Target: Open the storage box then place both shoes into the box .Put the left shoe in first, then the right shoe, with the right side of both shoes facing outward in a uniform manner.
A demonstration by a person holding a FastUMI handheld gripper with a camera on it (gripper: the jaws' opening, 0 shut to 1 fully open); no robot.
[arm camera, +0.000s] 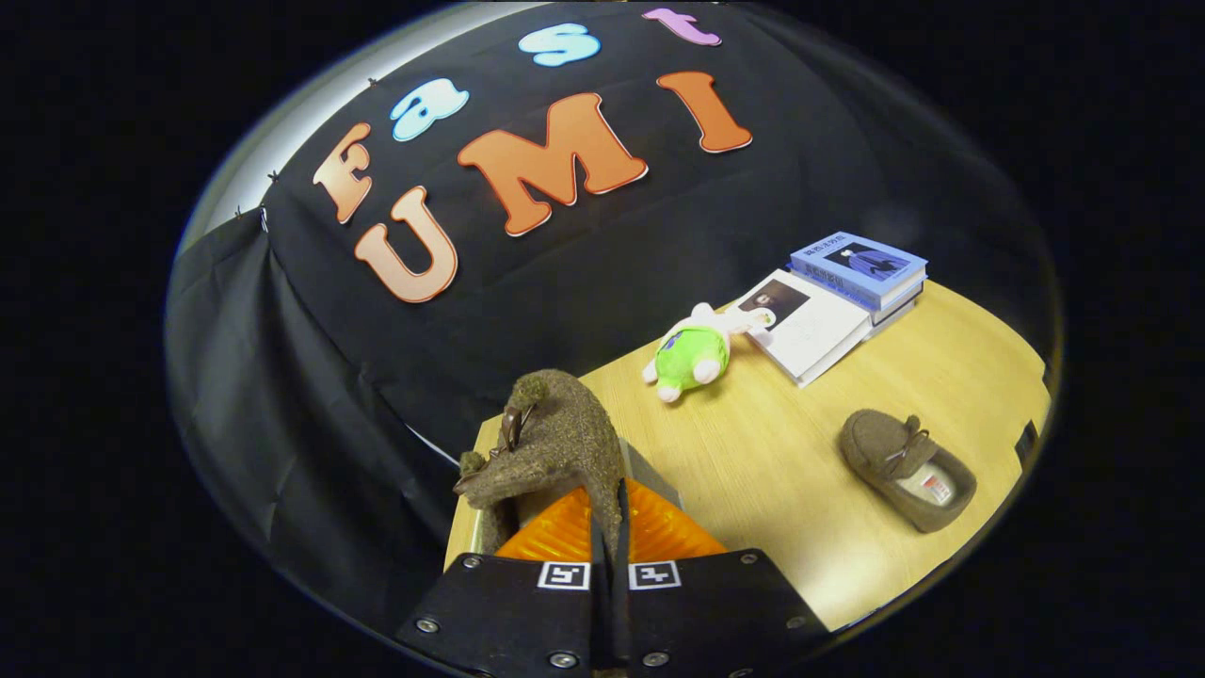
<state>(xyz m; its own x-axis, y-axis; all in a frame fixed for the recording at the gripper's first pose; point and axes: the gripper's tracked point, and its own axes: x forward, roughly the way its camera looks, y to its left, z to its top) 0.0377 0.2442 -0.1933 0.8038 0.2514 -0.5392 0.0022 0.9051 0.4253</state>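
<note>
Now gripper (610,527) pinches shoe (555,443), toe up.

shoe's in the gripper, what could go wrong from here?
1. The gripper pinches only a thin edge of the held shoe, so it could slip or swing.
2. The dangling shoe hides what lies just ahead of the fingers, so aiming may be off.
3. The second shoe lies near the table edge; a bump might knock it off.

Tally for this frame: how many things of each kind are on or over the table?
Shoes: 2, one pinched in the shut gripper, one on the table
Books: 3
Plush toys: 1
Total: 6
</note>
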